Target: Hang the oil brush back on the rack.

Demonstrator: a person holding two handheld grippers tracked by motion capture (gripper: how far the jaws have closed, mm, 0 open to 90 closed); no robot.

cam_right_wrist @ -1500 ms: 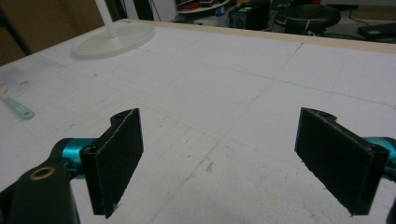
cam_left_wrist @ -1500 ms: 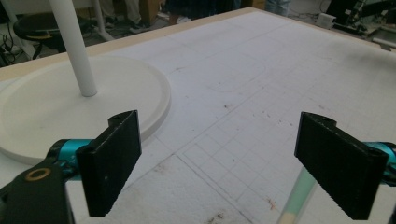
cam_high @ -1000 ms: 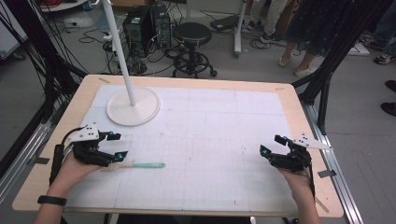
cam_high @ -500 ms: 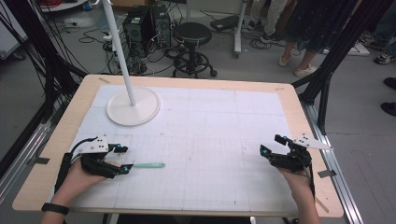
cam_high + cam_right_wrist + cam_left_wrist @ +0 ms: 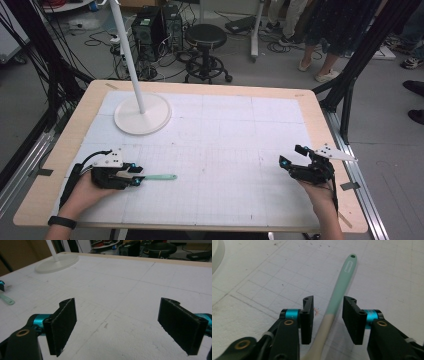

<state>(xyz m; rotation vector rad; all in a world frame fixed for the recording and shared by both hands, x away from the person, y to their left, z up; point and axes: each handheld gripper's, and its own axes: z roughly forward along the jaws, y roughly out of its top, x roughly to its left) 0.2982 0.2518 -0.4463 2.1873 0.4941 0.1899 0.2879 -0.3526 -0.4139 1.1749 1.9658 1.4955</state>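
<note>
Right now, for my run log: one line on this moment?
left gripper: open, jaws astride spatula handle | right gripper: open, nothing between | lamp base: far left

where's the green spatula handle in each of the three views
High view: spatula lies lower left, at the left gripper.
Left gripper view: centre, handle between the open jaws.
Right gripper view: its tip at the far left edge.
Shared landmark: white lamp base.

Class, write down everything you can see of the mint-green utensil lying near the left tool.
The utensil lies flat on the white gridded mat. Its slim handle is mint green, seemingly plastic, with a hanging hole at the far end, turning cream toward the near end. It passes between the left tool's open jaws, touching neither; its head is hidden.
</note>
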